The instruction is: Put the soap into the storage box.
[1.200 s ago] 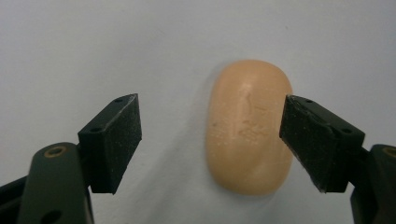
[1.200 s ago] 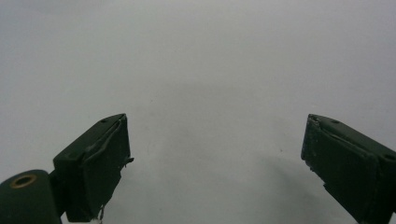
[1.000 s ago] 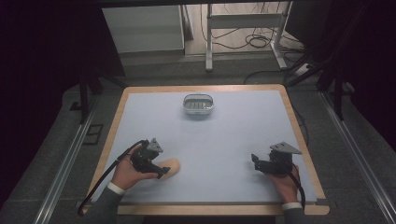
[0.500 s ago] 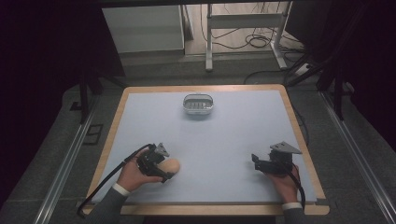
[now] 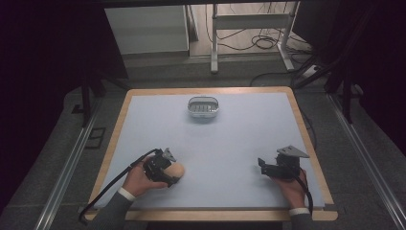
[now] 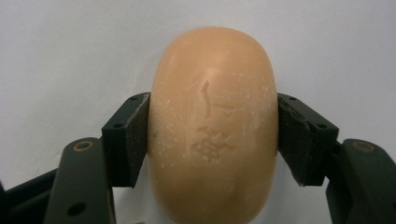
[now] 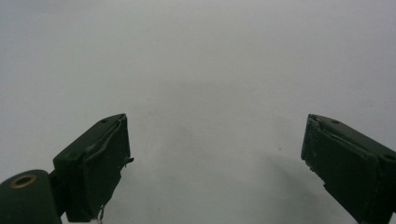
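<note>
the left gripper (image 5: 171,173) has swung down onto the soap (image 6: 212,126), jaws now pinching its sides. the right gripper (image 5: 264,166) rests level, jaws spread wide.

- Our left black two-jaw gripper (image 5: 173,172) sits low at the near-left, both jaws pressed flat against the sides of a rounded tan soap bar (image 6: 212,123).
- Our right black two-jaw gripper (image 5: 263,165) rests near-right, jaws spread wide, holding nothing.

The room around the table (image 5: 143,120) lies dark; light from overhead brightens its pale top evenly. Soft shadows sit under the right gripper (image 7: 215,163). The soap (image 6: 212,121) is sharp, faintly glossy.
</note>
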`<state>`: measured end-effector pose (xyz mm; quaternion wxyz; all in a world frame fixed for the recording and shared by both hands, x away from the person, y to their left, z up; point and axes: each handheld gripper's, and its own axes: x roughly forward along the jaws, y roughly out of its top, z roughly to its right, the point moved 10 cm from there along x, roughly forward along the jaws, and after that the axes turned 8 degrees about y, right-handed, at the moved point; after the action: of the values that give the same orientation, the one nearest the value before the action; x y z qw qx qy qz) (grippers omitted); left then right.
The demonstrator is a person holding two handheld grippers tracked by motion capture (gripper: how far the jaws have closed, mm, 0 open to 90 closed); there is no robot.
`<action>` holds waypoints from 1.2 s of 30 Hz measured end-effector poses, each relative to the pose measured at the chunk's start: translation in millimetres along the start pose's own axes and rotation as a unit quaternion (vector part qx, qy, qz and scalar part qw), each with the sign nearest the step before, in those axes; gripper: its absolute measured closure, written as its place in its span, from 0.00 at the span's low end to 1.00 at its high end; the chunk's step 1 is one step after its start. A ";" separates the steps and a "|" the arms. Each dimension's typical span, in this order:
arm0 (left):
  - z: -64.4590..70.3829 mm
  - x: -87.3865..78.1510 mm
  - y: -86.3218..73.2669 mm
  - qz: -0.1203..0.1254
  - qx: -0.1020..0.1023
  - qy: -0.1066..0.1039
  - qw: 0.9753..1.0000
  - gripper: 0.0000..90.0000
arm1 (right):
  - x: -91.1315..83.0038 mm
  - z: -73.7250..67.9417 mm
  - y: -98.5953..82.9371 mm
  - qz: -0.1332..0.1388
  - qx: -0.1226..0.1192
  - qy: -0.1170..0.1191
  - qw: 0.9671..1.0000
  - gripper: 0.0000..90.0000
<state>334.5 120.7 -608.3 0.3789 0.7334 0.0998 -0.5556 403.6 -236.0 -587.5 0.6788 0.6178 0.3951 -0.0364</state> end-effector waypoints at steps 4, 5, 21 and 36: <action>-4.1 -1.8 0.6 0.004 -0.005 0.006 1.000 0.36 | -0.1 0.4 0.2 0.001 0.001 -0.001 1.000 0.09; -5.4 -3.2 1.5 0.007 -0.008 0.005 1.000 0.36 | -0.2 0.5 0.2 0.002 0.001 -0.002 1.000 0.09; -20.6 -25.7 25.8 0.042 -0.011 0.017 0.999 0.36 | -0.4 0.9 0.2 0.002 0.002 -0.004 1.000 0.09; -32.9 -30.4 44.0 0.053 -0.015 0.020 0.998 0.36 | -0.1 0.8 0.0 0.000 0.001 -0.004 1.000 0.09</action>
<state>372.8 120.5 -558.4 0.4170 0.7425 0.0770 -0.5186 403.9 -236.8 -587.5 0.6800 0.6183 0.3922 -0.0395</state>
